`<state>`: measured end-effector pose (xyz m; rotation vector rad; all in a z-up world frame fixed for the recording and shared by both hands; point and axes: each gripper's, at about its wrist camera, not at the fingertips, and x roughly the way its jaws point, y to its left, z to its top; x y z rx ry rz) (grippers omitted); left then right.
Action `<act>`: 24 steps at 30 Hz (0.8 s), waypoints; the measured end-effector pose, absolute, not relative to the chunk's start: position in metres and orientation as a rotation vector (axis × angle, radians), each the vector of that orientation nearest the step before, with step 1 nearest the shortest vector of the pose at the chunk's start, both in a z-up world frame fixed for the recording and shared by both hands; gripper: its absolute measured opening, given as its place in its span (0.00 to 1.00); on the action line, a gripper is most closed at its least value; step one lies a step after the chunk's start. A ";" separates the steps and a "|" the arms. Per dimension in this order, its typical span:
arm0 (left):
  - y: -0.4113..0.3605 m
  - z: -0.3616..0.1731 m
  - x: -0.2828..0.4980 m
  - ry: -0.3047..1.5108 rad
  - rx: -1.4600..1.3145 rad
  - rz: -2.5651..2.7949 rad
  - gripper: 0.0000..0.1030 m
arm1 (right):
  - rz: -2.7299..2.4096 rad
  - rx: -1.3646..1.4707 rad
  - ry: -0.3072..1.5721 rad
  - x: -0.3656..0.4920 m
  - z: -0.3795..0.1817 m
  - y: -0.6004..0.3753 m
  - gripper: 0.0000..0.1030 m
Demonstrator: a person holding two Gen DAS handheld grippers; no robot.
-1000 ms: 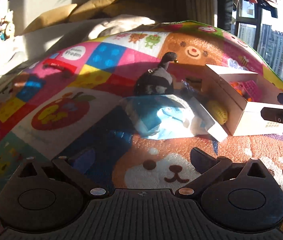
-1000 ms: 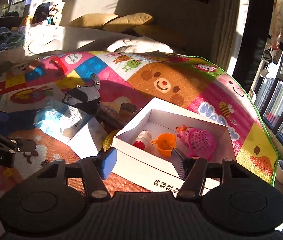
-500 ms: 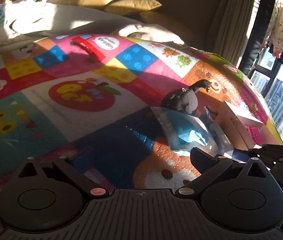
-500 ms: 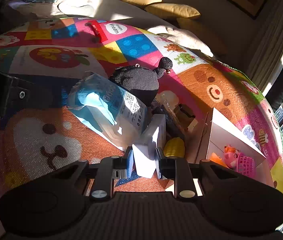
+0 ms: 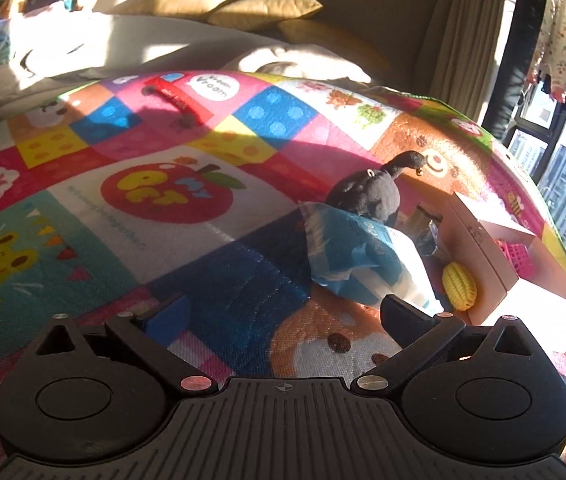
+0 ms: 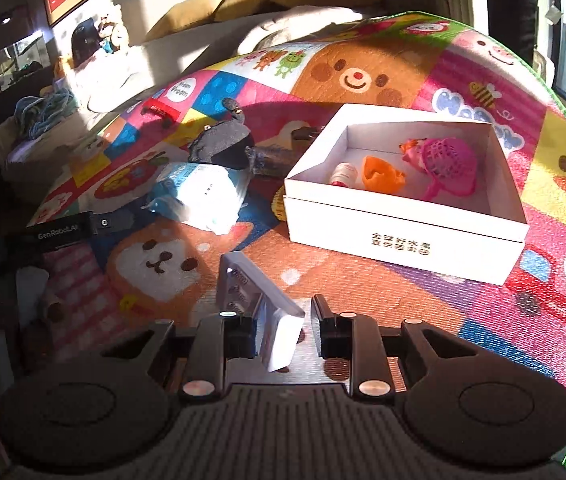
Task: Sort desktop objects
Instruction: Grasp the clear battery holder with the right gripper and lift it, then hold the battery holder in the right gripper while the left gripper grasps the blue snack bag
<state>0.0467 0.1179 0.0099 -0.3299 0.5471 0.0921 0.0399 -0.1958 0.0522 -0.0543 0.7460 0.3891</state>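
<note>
My right gripper (image 6: 283,328) is shut on a small white flat box (image 6: 259,308) and holds it tilted above the mat, in front of the open white cardboard box (image 6: 403,236). That box holds a pink mesh basket (image 6: 449,160), an orange cup (image 6: 381,174) and a small bottle (image 6: 343,174). My left gripper (image 5: 283,316) is open and empty above the mat. A blue-white packet (image 5: 363,264), a black plush bird (image 5: 371,196) and a yellow toy corn (image 5: 459,286) lie ahead to its right, beside the cardboard box (image 5: 483,248).
A colourful play mat (image 5: 163,200) covers the surface. Cushions (image 5: 259,12) and bedding lie behind it. A window is at the right. The left gripper's body (image 6: 63,232) shows at the left of the right wrist view.
My right gripper closed on the small white box beside the packet, lifted it and pulled back toward the front of the cardboard box. The left gripper swung left and stayed open.
</note>
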 end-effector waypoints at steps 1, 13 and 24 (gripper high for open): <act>0.116 0.010 0.047 0.552 -0.318 0.098 1.00 | 0.348 -0.066 0.732 0.039 0.050 -0.202 0.44; 0.071 0.017 0.066 0.617 -0.098 0.013 1.00 | 0.364 0.051 0.773 0.031 0.011 -0.226 0.99; 0.029 0.027 0.131 0.613 0.026 0.045 1.00 | 0.332 -0.014 0.741 0.024 -0.002 -0.213 1.00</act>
